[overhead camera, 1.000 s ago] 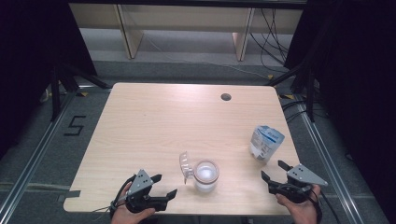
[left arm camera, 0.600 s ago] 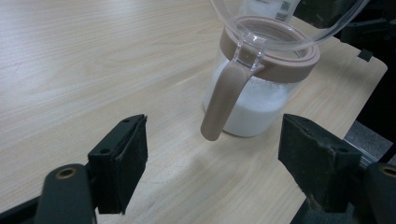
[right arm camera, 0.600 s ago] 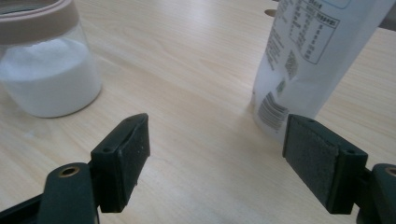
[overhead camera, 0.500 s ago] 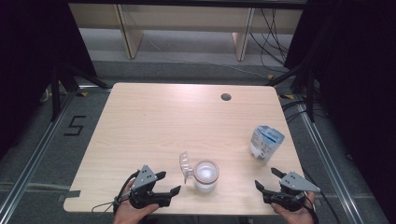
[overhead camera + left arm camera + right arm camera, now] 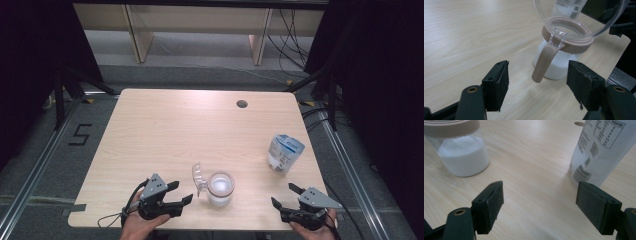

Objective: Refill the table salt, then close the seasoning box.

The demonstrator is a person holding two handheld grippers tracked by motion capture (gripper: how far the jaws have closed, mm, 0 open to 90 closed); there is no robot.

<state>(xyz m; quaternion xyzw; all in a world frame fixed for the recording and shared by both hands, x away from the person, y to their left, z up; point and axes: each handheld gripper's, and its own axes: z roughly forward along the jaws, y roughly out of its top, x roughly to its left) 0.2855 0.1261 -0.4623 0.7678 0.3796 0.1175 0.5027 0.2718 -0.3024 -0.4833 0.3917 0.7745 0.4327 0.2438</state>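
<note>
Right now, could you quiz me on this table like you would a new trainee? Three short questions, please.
1. True or false: the jar has its clear lid flipped open.
2. What stands nearest the right gripper: A) pouch, B) jar, C) table hole?
3. What part of the jar lies ahead between the left gripper jaws?

Key: 1 true. 2 A. 3 its tan handle, untouched.

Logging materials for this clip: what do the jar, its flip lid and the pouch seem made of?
Jar: clear glass or hard plastic; the white powder shows through.
Flip lid: transparent glossy plastic, hinged on a matte beige plastic collar.
Pouch: glossy white printed film, likely plastic.
</note>
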